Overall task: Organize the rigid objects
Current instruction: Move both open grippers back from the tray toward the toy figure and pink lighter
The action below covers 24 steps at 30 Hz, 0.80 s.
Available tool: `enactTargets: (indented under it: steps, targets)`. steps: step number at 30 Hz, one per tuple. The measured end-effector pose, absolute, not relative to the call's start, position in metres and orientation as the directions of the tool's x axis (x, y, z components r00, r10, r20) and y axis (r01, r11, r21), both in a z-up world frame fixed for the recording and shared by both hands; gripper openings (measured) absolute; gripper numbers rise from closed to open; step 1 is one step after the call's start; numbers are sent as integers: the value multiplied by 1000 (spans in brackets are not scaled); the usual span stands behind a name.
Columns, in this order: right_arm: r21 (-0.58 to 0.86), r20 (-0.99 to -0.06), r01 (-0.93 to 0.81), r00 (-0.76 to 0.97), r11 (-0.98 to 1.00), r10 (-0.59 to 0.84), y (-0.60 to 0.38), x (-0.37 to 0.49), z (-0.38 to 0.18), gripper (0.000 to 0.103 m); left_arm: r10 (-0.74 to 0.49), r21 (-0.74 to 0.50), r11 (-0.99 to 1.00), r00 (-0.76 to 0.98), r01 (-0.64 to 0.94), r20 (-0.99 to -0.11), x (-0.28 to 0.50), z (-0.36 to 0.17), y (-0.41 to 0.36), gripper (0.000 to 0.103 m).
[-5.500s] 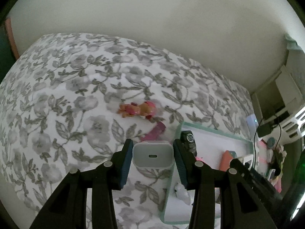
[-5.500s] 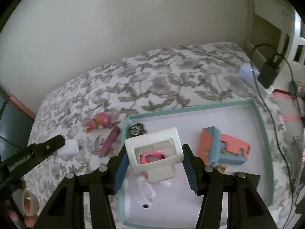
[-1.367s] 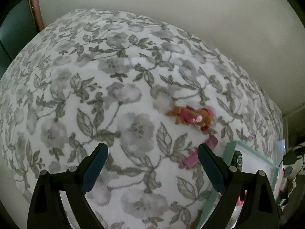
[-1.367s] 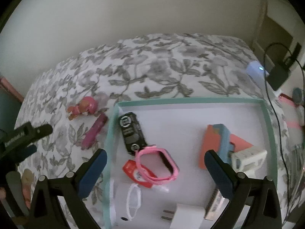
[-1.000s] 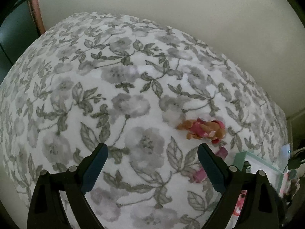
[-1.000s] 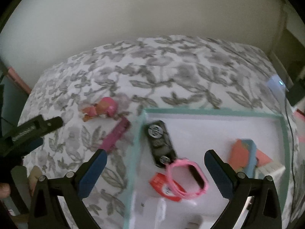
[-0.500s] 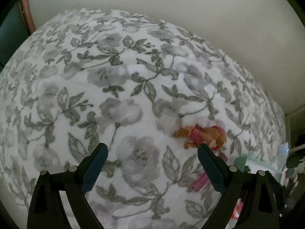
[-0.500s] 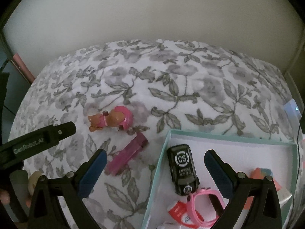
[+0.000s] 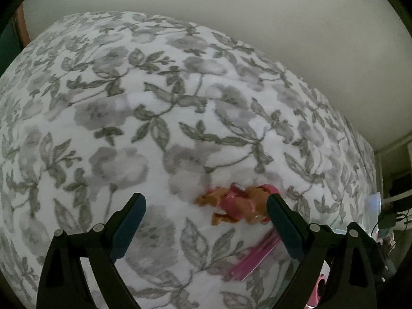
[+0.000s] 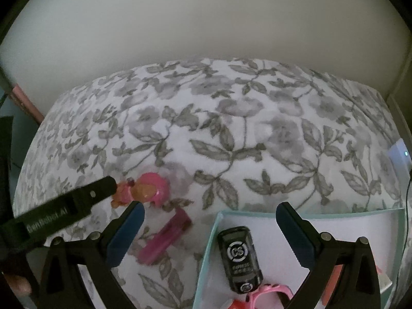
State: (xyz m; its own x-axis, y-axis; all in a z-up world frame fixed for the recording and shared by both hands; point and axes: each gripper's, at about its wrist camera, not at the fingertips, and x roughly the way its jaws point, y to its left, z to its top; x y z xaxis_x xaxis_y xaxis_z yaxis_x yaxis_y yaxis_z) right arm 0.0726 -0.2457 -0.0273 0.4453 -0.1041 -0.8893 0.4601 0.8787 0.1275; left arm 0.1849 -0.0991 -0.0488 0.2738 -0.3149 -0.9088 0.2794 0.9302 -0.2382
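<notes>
The left gripper (image 9: 206,216), wide open and empty, should shift right to centre on the pink toy dog (image 9: 238,204) before closing; the right gripper (image 10: 209,221) hovers open, empty.

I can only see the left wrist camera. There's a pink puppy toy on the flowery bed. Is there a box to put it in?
Observer: Yes. The right wrist view shows a teal-rimmed tray to the right of the puppy toy.
Operator: Is anything in it?
Observer: A black toy car lies by its left wall.
Operator: What's the other grabber doing?
Observer: The right gripper is open and holding nothing, above the tray's corner.
</notes>
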Motion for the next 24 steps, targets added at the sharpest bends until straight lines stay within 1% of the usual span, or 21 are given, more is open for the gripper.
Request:
enactTargets:
  steps: [4,11,14,20,24]
  targets:
    - [85,-892,463,431,882,-140,-255,75,-26,103,-340,-266,922,259,281,-904,187,-53,-104,95]
    - [39,-891,477,413,878,-185,-274,75,-23,103,-318,-241,928,266,285,-910,189,-57,-108,95]
    - [58,-890,483,422,874,-174,-282,74,-22,103,-316,-235,925,263,299,-911,188,-59,-113,95]
    - [51,-882,488,432,871,-190,-291,70,-18,103,-323,-226,913,264,339,-909,184,-59,-126,95]
    - [60,-884,498,429,865,-186,-296,67,-19,103,-309,-200,905,259,375,-915,178,-63,-136,95]
